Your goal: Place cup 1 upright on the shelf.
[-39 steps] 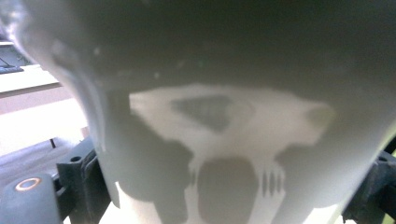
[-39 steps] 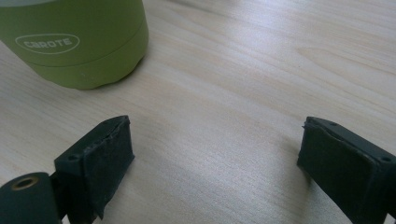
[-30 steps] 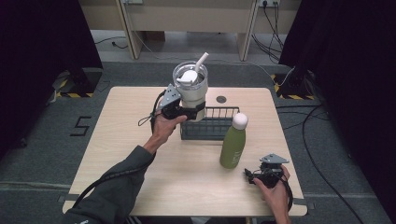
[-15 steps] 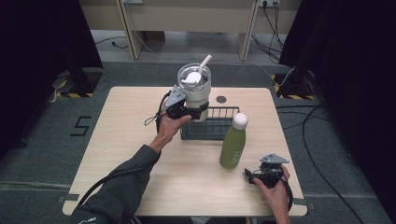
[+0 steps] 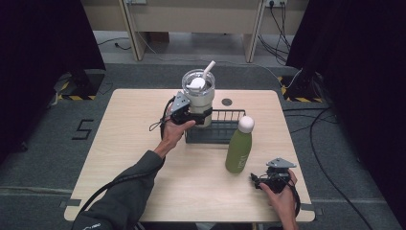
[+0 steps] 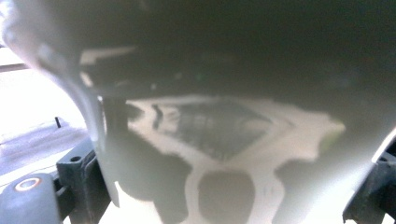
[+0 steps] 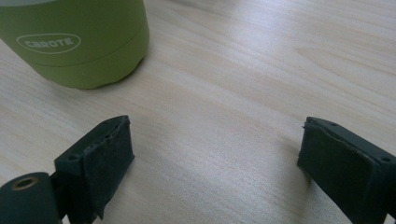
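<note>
A cream tumbler with a clear lid and a white straw stands upright at the left end of a black wire basket. My left gripper is shut on the tumbler's lower body; whether its base rests in the basket I cannot tell. Seen close in the left gripper view, the tumbler sits between the jaws of the left gripper. A green bottle with a white cap stands in front of the basket. My right gripper lies open on the table to the bottle's right. In the right gripper view the bottle's base is beyond the right gripper.
A small dark round disc is set in the wooden table behind the basket. Cables trail over the grey floor to the right of the table. Dark curtains hang at both sides.
The left gripper has carried the tumbler a little to the right and lower, toward the basket's left end. The right gripper and the green bottle have stayed put.
</note>
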Tool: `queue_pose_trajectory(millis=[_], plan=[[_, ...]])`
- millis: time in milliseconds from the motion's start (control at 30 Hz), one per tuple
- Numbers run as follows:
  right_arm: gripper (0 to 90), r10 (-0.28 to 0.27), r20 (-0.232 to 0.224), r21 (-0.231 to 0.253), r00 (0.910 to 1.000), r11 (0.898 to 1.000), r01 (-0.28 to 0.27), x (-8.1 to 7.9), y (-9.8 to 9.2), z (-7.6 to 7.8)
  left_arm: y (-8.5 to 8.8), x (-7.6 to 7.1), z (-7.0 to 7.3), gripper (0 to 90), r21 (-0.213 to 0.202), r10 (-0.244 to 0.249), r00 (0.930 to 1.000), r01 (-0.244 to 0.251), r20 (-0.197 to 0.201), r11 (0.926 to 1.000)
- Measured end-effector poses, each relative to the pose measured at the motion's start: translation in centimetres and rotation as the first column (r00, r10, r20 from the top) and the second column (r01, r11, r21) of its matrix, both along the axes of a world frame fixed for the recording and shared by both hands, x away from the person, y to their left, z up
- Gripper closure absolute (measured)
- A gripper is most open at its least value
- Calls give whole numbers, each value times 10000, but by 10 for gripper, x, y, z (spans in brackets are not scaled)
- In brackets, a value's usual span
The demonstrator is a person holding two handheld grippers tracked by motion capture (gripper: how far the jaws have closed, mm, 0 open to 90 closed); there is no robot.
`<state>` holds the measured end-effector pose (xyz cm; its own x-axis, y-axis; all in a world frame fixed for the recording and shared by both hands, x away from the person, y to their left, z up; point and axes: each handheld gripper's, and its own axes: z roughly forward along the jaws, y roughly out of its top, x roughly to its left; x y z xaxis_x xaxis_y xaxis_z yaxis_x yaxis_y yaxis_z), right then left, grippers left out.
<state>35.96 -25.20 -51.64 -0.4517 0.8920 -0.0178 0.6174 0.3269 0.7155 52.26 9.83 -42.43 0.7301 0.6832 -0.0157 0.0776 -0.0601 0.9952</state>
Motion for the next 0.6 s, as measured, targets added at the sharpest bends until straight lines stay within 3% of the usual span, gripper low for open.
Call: queue_pose_trajectory(millis=[600], plan=[[102, 21, 10, -4, 10000, 10000, -21, 0, 0, 0, -2, 2, -19, 100, 234, 9, 9992, 0, -390, 9997]])
